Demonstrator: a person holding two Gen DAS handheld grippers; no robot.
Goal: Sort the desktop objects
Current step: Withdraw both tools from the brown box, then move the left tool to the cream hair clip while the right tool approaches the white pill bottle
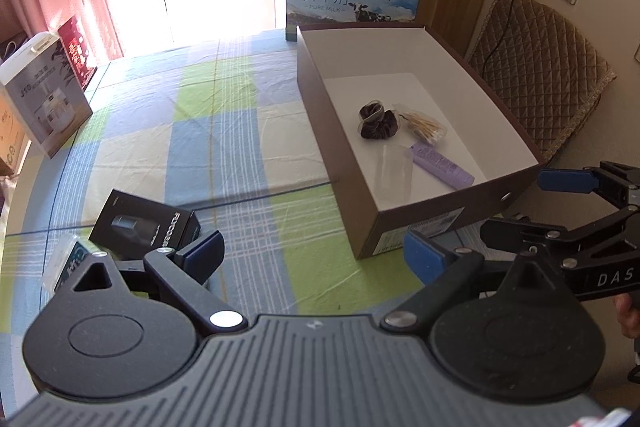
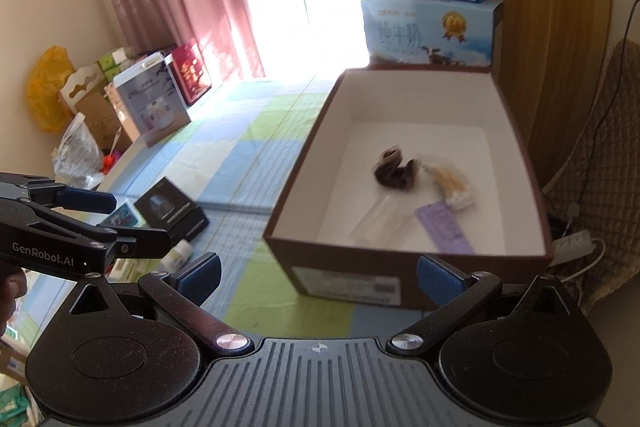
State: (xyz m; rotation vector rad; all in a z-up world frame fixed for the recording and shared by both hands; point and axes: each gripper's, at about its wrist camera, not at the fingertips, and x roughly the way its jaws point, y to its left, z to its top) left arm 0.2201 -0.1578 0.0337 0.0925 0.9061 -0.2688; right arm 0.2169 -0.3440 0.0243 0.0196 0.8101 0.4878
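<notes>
A: What is left on the checked cloth (image 1: pixel 224 131) to sort?

B: A black carton (image 1: pixel 146 225) near the left gripper (image 1: pixel 314 255), a flat packet (image 1: pixel 66 261) touching its near side, and a small white bottle (image 2: pixel 179 254) just beside them, seen only from the right wrist

A: How will the carton handle?

B: Stiff card, probably light, with smooth faces that may slip. I would pinch it across its narrow sides, not the broad printed top

A: And the tongs?

B: Both released, jaws spread wide, nothing between them. The right gripper (image 2: pixel 318 277) hangs in front of the brown box (image 1: pixel 416 215), at its labelled near wall

A: What is in the box?

B: A dark scrunchie (image 1: pixel 376 125), a bag of cotton swabs (image 1: pixel 424 127) touching it, a lilac tube (image 1: pixel 442 165) and a clear plastic piece (image 1: pixel 394 171) lying beside the tube; much of the white floor is bare
</notes>
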